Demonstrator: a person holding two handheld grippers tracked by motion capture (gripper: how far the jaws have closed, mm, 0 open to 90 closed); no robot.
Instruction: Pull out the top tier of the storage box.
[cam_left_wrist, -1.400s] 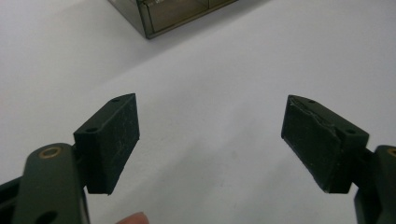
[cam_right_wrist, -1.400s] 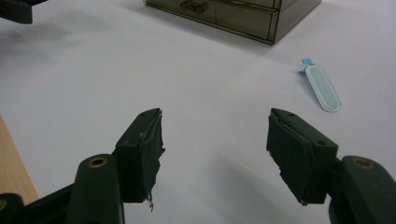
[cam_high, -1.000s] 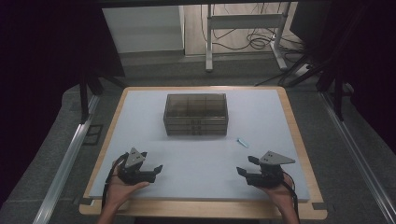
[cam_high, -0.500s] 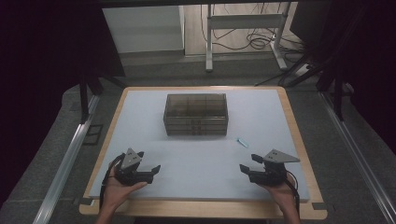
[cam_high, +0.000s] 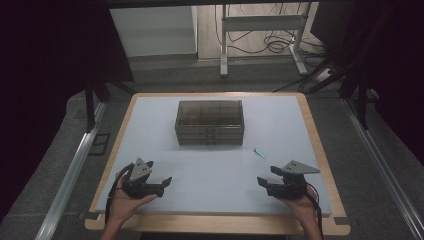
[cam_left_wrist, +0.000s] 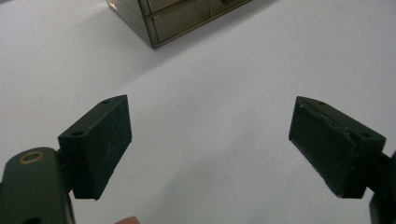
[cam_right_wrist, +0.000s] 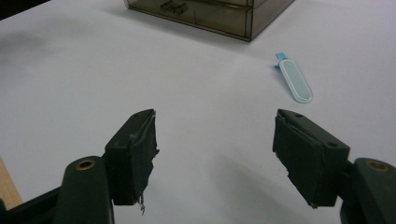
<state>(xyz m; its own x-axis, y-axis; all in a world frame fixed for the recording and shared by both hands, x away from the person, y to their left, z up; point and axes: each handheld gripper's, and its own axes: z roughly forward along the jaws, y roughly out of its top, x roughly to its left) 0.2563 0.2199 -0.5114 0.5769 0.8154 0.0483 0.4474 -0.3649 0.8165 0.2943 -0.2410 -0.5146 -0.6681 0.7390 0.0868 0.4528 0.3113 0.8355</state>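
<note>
Smoky, see-through plastic makes up the drawer box that sits on the far middle of your white worktop, its small drawer fronts facing you. A little pale blue tag lies flat on the worktop just off the box's near right corner, apart from the box and touching nothing else.

Your left claw sits low over the near left part of the worktop, cupped in your left hand, pointing in towards the middle. Its jaws stand wide apart with nothing between them; in the left gripper view you see bare white surface in the gap and a corner of the drawer box farther off at the top.

Your right claw is over the near right part of the worktop, held by your right hand, pointing left towards the other one. Its jaws are also spread wide and hold nothing. In the right gripper view the pale blue tag lies ahead and a bit to the right of the gap, nearer to this claw than the box is, and well clear of both pads. The two claws are well apart from each other.
</note>
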